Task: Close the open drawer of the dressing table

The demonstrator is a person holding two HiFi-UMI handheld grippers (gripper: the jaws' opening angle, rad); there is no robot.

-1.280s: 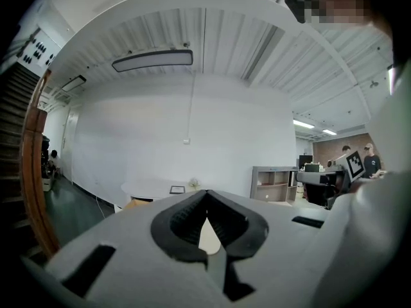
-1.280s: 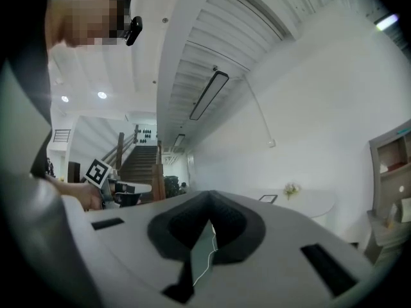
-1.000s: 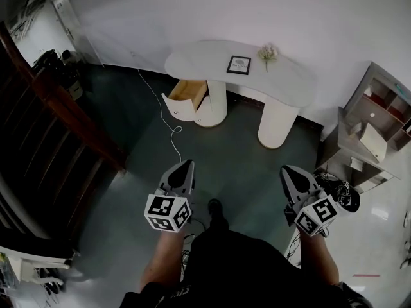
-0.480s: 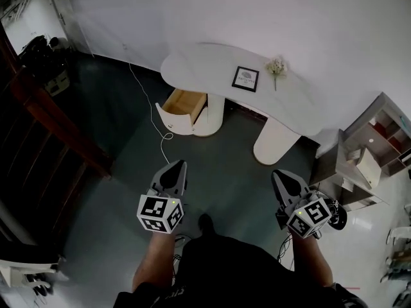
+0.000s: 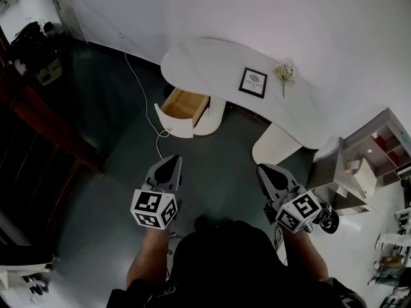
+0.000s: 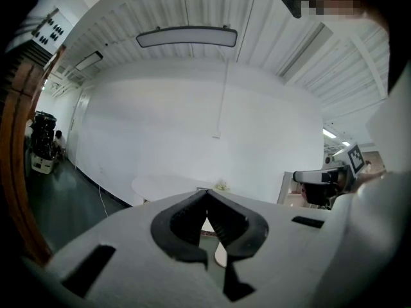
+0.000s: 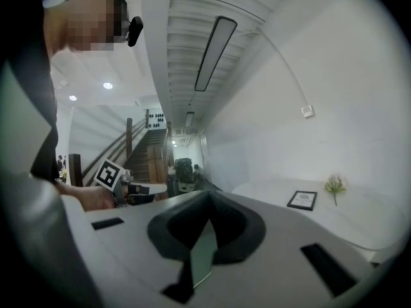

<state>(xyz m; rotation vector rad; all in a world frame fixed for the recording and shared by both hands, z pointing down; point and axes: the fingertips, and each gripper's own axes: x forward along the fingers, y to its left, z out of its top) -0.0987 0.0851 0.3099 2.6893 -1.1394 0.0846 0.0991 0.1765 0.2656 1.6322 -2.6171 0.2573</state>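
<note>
In the head view, a white dressing table with a rounded, kidney-shaped worktop [image 5: 212, 59] stands against the white wall. Its open drawer [image 5: 183, 108], white-fronted with a pale wooden inside, juts out from the left pedestal toward the dark grey floor [image 5: 218, 165]. A black-framed picture [image 5: 253, 83] and a small sprig of pale flowers [image 5: 284, 73] lie on the worktop, just beside each other. A thin white cable [image 5: 142, 98] trails across the floor to the left of the drawer. The left hand-held gripper [image 5: 172, 161] and the right hand-held gripper [image 5: 264, 169] hang above the floor, well apart from the drawer and pointing toward the table.

In the left gripper view, the left hand-held gripper [image 6: 207, 193] is clenched, its dark tips meeting with nothing between them. The dressing table's worktop [image 6: 164, 183] shows beyond it.

In the right gripper view, the right hand-held gripper [image 7: 209, 195] is likewise clenched on nothing. The framed picture [image 7: 302, 199] and the flowers [image 7: 334, 185] lie to its right.
</note>
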